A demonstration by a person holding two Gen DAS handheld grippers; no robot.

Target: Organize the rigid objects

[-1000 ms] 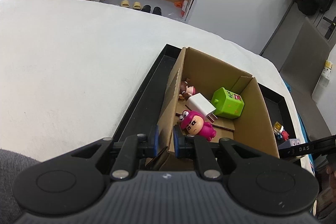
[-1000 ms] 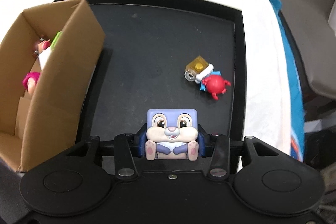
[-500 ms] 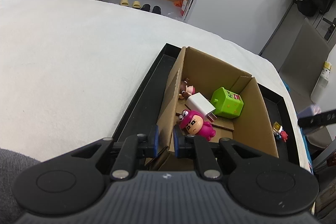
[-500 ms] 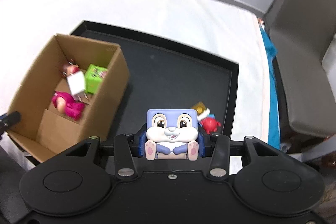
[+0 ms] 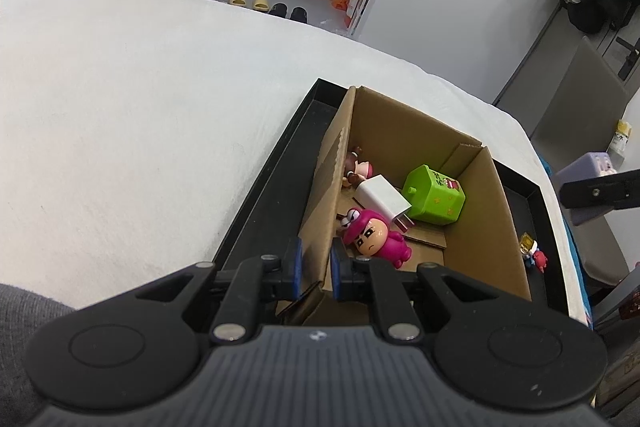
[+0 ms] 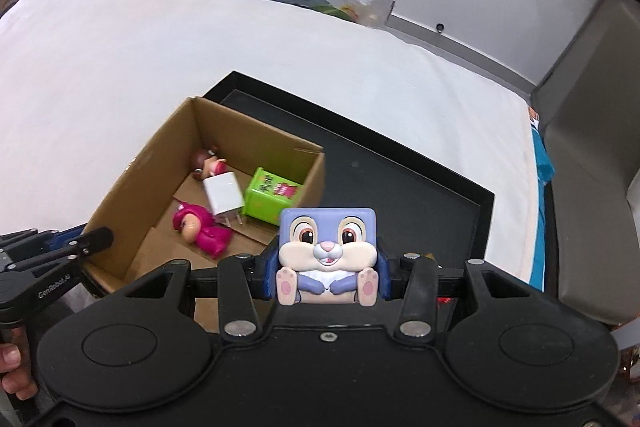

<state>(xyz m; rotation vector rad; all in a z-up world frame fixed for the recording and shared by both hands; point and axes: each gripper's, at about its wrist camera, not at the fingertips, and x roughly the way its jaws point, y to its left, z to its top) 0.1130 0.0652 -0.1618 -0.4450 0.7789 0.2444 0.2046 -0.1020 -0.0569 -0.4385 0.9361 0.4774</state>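
The left gripper [image 5: 314, 269] has its jaws closed on the near wall of the cardboard box [image 5: 490, 223], one blue pad outside the wall and one inside. The box stands open-topped at the left end of a black tray [image 6: 476, 211], and the tray lies on a desk covered with a white cloth [image 5: 140, 131].

Box contents, seen from the left wrist view:
- a pink figurine [image 5: 374, 237] lying on the box floor nearest the held wall;
- a white charger plug [image 5: 384, 201] just behind it, its prongs towards the figurine;
- a green cube toy [image 5: 434, 195] beside the plug, tilted, against the right-hand wall;
- a small brown-haired doll [image 5: 358, 167] at the far left corner.

The right gripper [image 6: 328, 275] has its jaws clamped on a blue rabbit block toy [image 6: 328, 259], one pad on each side face, with the rabbit face towards the camera. The toy is held in the air above the tray, level with the box's right-hand wall in the right wrist view. In the left wrist view the same toy and one gripper finger appear at the right edge, above the tray.

On the bare tray floor to the right of the box lies a small red-and-yellow figure [image 5: 534, 253], well apart from the other toys.
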